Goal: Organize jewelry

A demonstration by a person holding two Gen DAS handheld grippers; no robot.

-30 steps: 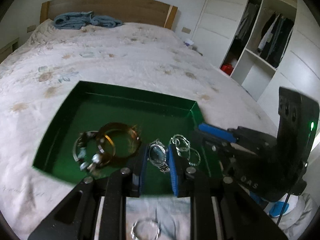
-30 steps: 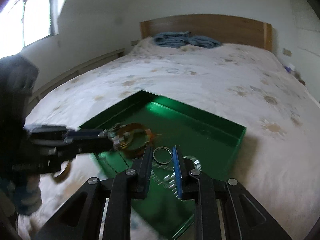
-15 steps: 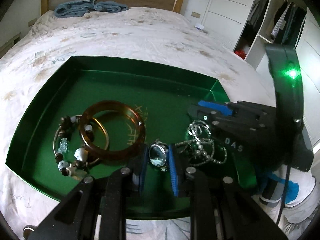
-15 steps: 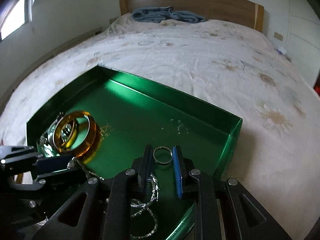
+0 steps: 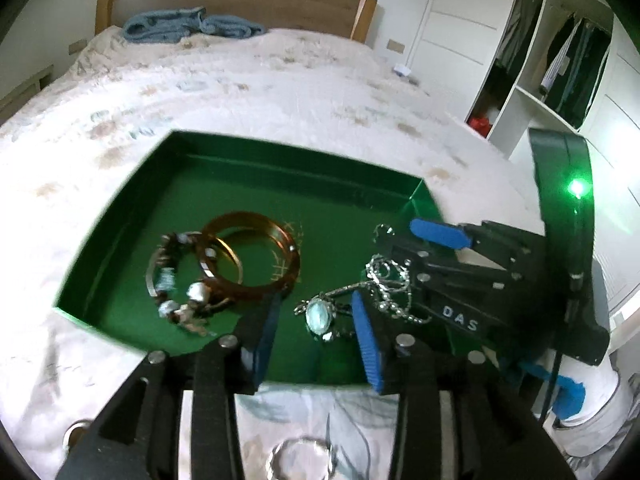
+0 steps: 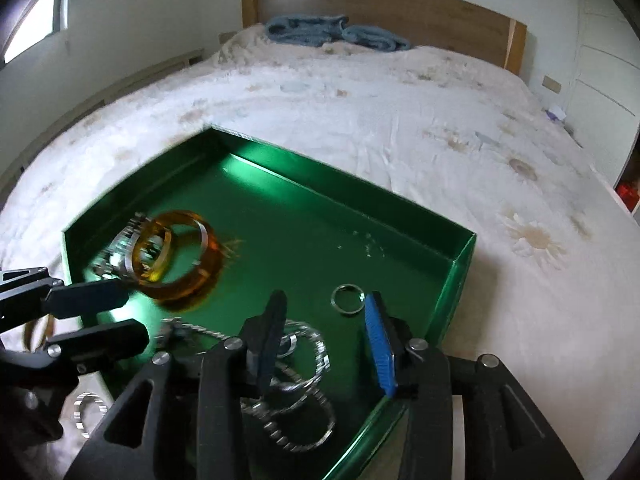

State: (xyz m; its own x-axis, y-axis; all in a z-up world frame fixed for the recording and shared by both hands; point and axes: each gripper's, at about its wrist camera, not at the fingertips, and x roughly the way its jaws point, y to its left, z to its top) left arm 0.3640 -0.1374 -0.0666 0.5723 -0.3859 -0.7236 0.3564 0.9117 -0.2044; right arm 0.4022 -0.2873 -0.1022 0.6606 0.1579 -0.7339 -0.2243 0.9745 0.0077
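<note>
A green tray (image 5: pixel 248 160) (image 6: pixel 464 256) sits on the bed. In it lie an amber bangle (image 5: pixel 256 256) (image 6: pixel 180 256), a beaded bracelet (image 5: pixel 172 280), a silver chain (image 5: pixel 388 280) (image 6: pixel 304 392), a watch (image 5: pixel 320 316) and a silver ring (image 6: pixel 347 299). My left gripper (image 5: pixel 316 340) is open, with the watch lying loose between its fingers. My right gripper (image 6: pixel 324 340) is open, with the ring lying on the tray floor just ahead of it. Each gripper shows in the other's view, the right (image 5: pixel 440 236) and the left (image 6: pixel 92 312).
Two silver rings (image 5: pixel 300 456) (image 5: pixel 78 430) lie on the bedspread in front of the tray. A blue towel (image 5: pixel 188 26) lies by the wooden headboard. An open wardrobe (image 5: pixel 560 64) stands at the right.
Both grippers opened over the tray. The watch dropped from the left fingers and the ring from the right fingers onto the tray floor. Both grippers drew back a little.
</note>
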